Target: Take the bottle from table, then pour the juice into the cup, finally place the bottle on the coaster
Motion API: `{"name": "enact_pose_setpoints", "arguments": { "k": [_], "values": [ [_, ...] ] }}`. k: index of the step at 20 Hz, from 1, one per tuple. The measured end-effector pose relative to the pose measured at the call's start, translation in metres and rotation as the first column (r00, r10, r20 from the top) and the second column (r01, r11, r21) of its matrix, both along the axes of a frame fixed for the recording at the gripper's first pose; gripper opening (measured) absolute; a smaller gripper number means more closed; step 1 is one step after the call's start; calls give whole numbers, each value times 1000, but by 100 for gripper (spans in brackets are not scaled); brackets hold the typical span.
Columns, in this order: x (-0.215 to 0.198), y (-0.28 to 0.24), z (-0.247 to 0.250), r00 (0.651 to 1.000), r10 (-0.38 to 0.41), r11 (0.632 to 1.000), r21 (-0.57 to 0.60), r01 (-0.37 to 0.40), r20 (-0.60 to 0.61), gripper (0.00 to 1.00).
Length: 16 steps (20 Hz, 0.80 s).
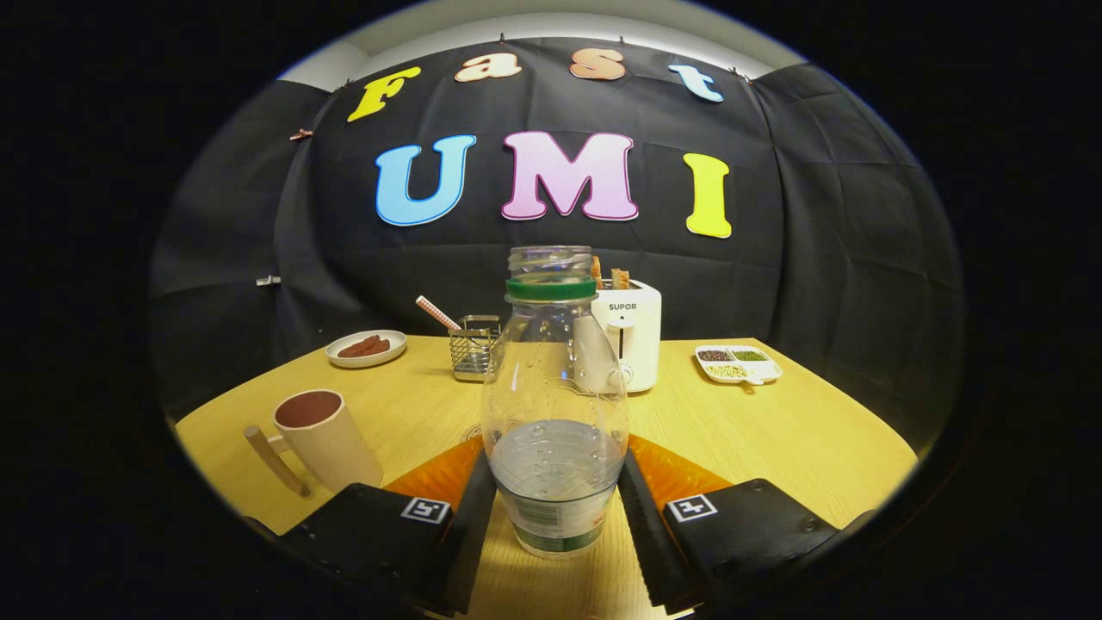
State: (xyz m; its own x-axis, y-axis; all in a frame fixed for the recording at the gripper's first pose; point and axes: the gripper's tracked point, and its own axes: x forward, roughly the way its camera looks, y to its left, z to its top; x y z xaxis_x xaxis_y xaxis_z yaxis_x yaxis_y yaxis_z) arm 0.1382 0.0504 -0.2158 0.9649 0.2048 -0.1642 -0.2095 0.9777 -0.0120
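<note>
A clear plastic bottle [555,405] with a green neck ring and no cap stands upright between my fingers. It is about a third full of clear liquid. My gripper [558,469] is shut on the bottle's lower body, one finger pressing on each side. The bottle's base is at or just above the wooden table [775,430]; I cannot tell which. A beige cup [323,439] with a wooden handle and a dark inside stands on the table to the left, just beyond the left finger. A faint round edge [470,432] lies on the table behind the bottle's left side, possibly the coaster.
A white toaster [633,331] with toast in it stands right behind the bottle. A wire holder [475,349] with a striped straw is left of it, and a plate of sausages [366,348] further left. A divided white tray [739,363] of grains sits at the back right.
</note>
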Motion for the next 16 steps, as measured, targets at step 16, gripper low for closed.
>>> {"name": "enact_pose_setpoints", "arguments": {
  "k": [16],
  "values": [
    [13, 41, 26, 985, 173, 944, -287, -166, 0, 73]
  ]
}}
